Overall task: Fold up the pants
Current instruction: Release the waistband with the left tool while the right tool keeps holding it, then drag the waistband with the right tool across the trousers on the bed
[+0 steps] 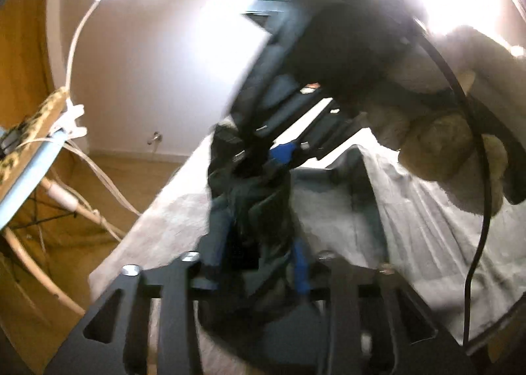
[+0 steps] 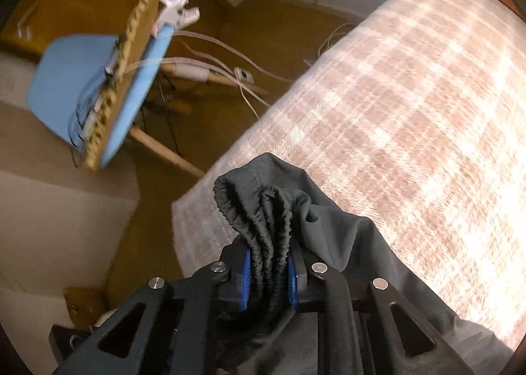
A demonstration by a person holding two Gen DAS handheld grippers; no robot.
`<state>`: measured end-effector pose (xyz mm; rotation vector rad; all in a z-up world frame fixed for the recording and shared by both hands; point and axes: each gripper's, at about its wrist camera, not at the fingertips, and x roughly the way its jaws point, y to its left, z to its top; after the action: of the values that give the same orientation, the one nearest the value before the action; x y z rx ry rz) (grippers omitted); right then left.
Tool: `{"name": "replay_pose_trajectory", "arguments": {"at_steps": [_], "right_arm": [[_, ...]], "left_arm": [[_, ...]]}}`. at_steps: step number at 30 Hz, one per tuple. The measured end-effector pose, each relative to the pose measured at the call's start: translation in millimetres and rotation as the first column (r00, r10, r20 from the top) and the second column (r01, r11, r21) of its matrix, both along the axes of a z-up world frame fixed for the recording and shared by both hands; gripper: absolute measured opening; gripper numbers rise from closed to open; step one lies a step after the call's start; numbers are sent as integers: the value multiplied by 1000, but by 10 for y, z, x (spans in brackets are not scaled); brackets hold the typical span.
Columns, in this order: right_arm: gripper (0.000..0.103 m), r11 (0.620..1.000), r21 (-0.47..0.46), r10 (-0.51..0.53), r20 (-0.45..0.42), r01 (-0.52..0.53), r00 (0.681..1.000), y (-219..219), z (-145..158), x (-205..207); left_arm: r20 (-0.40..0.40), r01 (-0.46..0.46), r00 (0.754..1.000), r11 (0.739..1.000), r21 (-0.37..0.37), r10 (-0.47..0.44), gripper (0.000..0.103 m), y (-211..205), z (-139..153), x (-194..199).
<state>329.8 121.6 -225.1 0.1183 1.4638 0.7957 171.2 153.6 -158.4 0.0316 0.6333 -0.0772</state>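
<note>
Both hand-held grippers, left (image 1: 259, 263) and right (image 2: 268, 279), clamp the bunched dark pants (image 2: 263, 210), waistband pointing away.

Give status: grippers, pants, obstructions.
Right gripper shut on pants waistband. Left gripper around the bunched fabric, grip unclear. Pants partly lifted off checked cloth. Nothing obstructing.

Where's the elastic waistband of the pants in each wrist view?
Left wrist: dark pants bunch at lower centre between the left claw and right claw; blur hides which part is the waistband.
Right wrist: gathered waistband at lower centre, pinched between the right claw's blue pads.
Shared landmark: blue chair with the white clip lamp; only its edge shows at left in the left view.
</note>
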Motion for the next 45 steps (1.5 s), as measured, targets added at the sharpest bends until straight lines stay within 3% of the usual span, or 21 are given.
{"name": "replay_pose_trajectory", "arguments": {"at_steps": [1, 4, 11, 16, 20, 26, 30, 33, 36, 39, 42, 45], "right_arm": [[16, 1000, 22, -16, -2, 16, 1000, -42, 21, 3], [16, 995, 83, -57, -6, 57, 998, -209, 137, -2], [16, 974, 187, -133, 10, 129, 991, -649, 465, -161], [16, 951, 236, -207, 15, 198, 978, -1173, 661, -361], [15, 935, 266, -254, 35, 236, 967, -1583, 809, -595], [15, 889, 318, -356, 32, 329, 934, -2282, 973, -812], [15, 875, 313, -400, 39, 369, 915, -2731, 1007, -1034], [15, 872, 287, -426, 45, 397, 903, -3011, 955, -1242], [15, 860, 248, -466, 25, 446, 884, -3317, 807, -1444], [15, 847, 209, -501, 9, 488, 866, -3597, 634, -1601], [15, 832, 185, -530, -14, 523, 848, -3825, 451, -1688], [15, 814, 168, -559, -35, 556, 829, -3964, 253, -1704]], "left_arm": [[4, -5, 1000, 999, -31, 6, 49, 53, 13, -40], [-14, -21, 1000, 991, -129, 20, 50, 217, 26, -108], [-44, -7, 999, 976, -218, -3, 50, 380, 216, -105], [-21, 52, 998, 978, -200, -58, 52, 263, 504, -155], [-25, 172, 983, 968, -180, -180, 52, 98, 732, -164], [-77, 389, 914, 913, -124, -399, 52, -275, 980, -305], [-78, 404, 905, 902, -151, -418, 52, -293, 1196, -303], [-78, 372, 922, 924, -87, -379, 52, -395, 1344, -222], [-103, 384, 915, 920, -76, -390, 52, -612, 1372, -84], [-150, 428, 887, 900, -85, -436, 52, -939, 1257, 71], [-197, 501, 831, 854, -139, -520, 52, -1345, 1056, 183], [-262, 535, 787, 830, -160, -558, 52, -1757, 760, 285]]}}
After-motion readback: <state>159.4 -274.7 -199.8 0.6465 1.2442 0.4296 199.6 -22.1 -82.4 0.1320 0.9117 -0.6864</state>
